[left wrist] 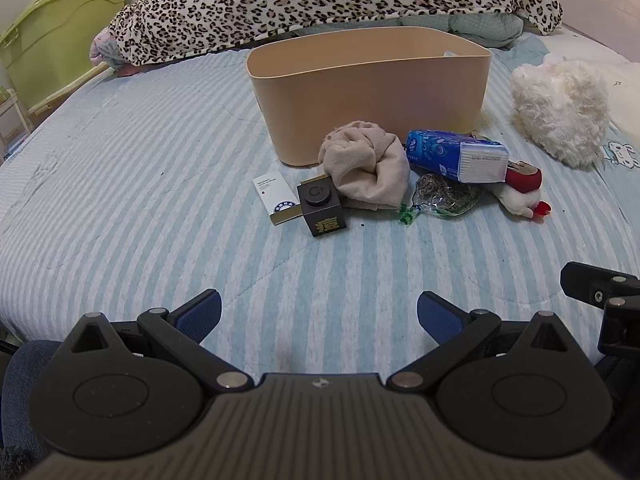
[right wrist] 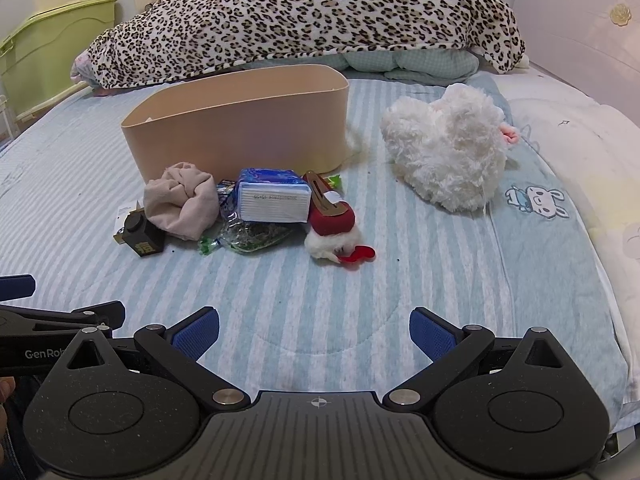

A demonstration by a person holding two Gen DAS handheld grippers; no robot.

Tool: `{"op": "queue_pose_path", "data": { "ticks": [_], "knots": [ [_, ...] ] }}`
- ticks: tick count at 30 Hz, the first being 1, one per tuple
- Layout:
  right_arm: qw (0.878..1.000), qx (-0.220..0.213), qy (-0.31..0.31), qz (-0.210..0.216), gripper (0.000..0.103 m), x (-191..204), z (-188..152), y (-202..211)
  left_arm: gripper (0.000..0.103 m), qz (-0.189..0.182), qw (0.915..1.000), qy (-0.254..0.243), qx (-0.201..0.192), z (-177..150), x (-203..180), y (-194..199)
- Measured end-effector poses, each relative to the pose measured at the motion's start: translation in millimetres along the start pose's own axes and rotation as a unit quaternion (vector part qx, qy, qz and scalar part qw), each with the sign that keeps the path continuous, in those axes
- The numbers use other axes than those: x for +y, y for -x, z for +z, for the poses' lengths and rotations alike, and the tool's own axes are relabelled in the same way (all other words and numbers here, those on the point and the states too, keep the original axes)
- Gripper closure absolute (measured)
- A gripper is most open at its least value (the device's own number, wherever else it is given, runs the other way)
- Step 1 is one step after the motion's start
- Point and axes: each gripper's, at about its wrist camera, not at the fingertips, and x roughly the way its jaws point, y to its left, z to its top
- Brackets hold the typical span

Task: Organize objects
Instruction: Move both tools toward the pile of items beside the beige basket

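A beige oval bin stands on the striped bed. In front of it lies a pile: a white box, a black cube, a beige cloth, a blue tissue pack, a clear bag of dried bits and a red-and-white plush. My left gripper is open and empty, well short of the pile. My right gripper is open and empty, near the bed's front.
A white fluffy toy lies right of the bin. A leopard-print blanket is heaped behind it. A green storage box stands at the far left. The other gripper's body shows at the right edge.
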Motion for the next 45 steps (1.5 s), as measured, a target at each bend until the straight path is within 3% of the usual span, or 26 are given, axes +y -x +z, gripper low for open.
{"op": "queue_pose_path", "data": {
  "ticks": [27,45],
  "knots": [
    [1.0,-0.01,-0.008,-0.004,0.0,-3.5,5.6,0.1,0.0,0.005,0.9999,0.0,-0.01,2.4,0.5,2.3],
    [0.999,-0.029,-0.01,-0.011,0.0,-14.1,24.4,-13.1,0.0,0.003,0.9997,0.01,-0.022,30.6,1.6,-8.2]
  ]
}}
